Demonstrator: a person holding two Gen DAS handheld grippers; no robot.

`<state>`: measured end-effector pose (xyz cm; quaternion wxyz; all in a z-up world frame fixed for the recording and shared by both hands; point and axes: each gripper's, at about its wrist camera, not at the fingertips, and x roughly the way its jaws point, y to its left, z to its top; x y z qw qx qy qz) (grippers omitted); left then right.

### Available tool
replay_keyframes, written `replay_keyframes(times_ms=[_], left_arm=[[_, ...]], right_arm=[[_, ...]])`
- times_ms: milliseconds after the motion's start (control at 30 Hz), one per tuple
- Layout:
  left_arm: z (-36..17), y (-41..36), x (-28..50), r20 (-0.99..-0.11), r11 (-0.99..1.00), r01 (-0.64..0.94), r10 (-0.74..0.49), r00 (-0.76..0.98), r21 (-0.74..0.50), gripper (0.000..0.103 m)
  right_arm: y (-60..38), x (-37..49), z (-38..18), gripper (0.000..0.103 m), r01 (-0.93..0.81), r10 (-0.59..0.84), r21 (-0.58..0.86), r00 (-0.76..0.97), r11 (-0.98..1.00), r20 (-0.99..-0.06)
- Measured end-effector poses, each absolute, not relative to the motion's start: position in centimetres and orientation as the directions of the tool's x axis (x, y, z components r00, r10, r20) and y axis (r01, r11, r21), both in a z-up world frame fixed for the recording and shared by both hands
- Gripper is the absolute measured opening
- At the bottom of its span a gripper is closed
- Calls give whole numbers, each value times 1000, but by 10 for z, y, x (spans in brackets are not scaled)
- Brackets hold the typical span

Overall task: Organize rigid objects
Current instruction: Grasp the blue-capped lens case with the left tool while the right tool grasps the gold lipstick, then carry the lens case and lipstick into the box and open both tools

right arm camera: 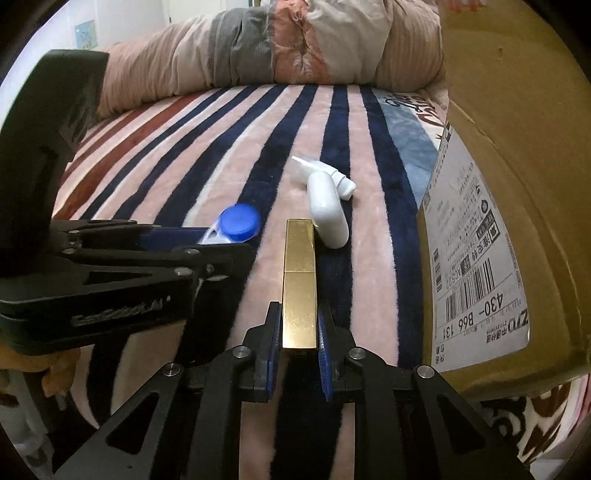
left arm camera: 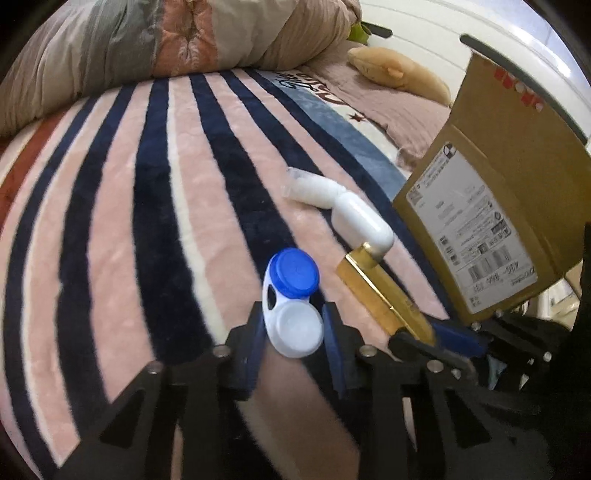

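My left gripper (left arm camera: 293, 326) is shut on a white contact lens case (left arm camera: 291, 310) with one blue cap and one white cap, held above the striped blanket; it also shows in the right wrist view (right arm camera: 234, 225). My right gripper (right arm camera: 298, 332) is shut on a gold rectangular bar (right arm camera: 300, 280), which also shows in the left wrist view (left arm camera: 380, 295). A white oblong case (right arm camera: 327, 210) lies on the blanket just beyond the bar's tip, with a small white tube (right arm camera: 328, 171) behind it. A cardboard box (right arm camera: 517, 184) stands on the right.
The striped pink and navy blanket (left arm camera: 166, 184) covers the bed. A folded quilt (left arm camera: 166, 40) lies at the far edge. A tan plush toy (left arm camera: 399, 70) lies at the back right near a white wardrobe (left arm camera: 461, 22).
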<state>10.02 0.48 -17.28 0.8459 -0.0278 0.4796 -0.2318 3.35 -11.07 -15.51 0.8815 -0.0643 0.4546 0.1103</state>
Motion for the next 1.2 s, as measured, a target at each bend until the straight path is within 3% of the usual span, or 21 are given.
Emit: replay_keyframes(times_ms=[300,700,1000,1200], left_arm=[[-165,53,59,-865,895,404,-347,363,-190,27],[-170,52,43,-785,939,323,-289,548,-120,28],[-72,81,10,-678,952,289,-276,681,-98,28],[1,16,13,-585,881,455,-438,682,-128,28]], right_arm=[[-102,17,-153,14,-412,279,65,482,909,-831],[-78,24,-154,14,-429,241,-21,547,903,-802],[-72,-11,-66,14,-555,444,49,607,830,-659],[-125,-27,-1,14,-529,466,50,695,847,-548]])
